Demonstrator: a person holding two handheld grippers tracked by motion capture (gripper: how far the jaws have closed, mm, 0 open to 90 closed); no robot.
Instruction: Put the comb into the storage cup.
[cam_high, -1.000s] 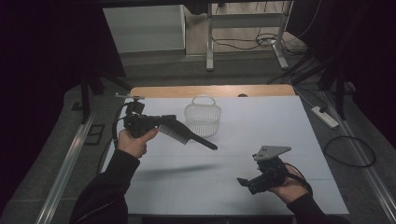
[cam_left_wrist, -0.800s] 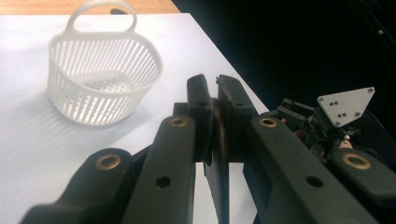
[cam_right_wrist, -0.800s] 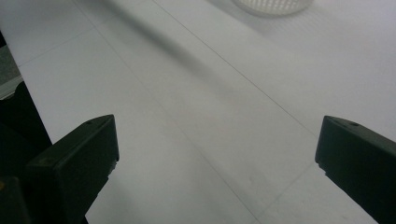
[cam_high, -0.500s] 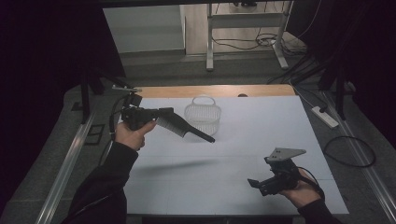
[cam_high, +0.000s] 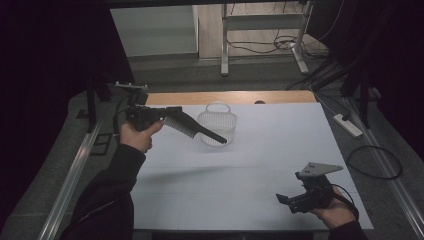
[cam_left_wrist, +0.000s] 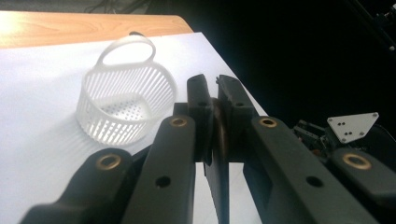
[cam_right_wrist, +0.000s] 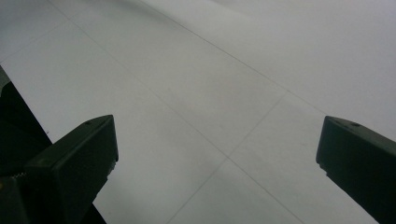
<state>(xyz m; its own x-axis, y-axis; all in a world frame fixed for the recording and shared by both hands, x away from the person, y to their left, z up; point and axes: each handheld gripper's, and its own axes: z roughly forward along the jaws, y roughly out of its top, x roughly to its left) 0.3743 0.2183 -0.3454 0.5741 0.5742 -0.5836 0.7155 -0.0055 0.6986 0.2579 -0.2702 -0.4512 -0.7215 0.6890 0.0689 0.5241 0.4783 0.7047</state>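
Two grippers are in play over a white table (cam_high: 260, 165), each held in one of the person's hands. The left gripper (cam_high: 220, 138) is held up off the surface at the table's left side, its long black jaws reaching out to the right so that their tips lie over the near rim of a small white slatted basket (cam_high: 218, 125) in the high view. In the left gripper view the jaws are pressed together, with nothing seen held between them, and the basket (cam_left_wrist: 125, 105) stands upright on the table beyond and to the left of the tips, its loop handle raised on the far side and its perforated floor bare. Whether the tips touch the basket I cannot tell. The right gripper (cam_high: 286, 201) sits low near the table's front right corner, well apart from the basket, with its grey three-cornered plate (cam_high: 320, 169) on top; its own view shows the two jaws spread wide over bare white surface crossed by faint lines. A strip of wooden tabletop (cam_high: 230, 97) shows along the far edge. Off the table to the right, a white power strip (cam_high: 348, 125) and a looped black cable (cam_high: 374, 162) lie on the grey floor, and a metal frame (cam_high: 260, 35) stands farther back.
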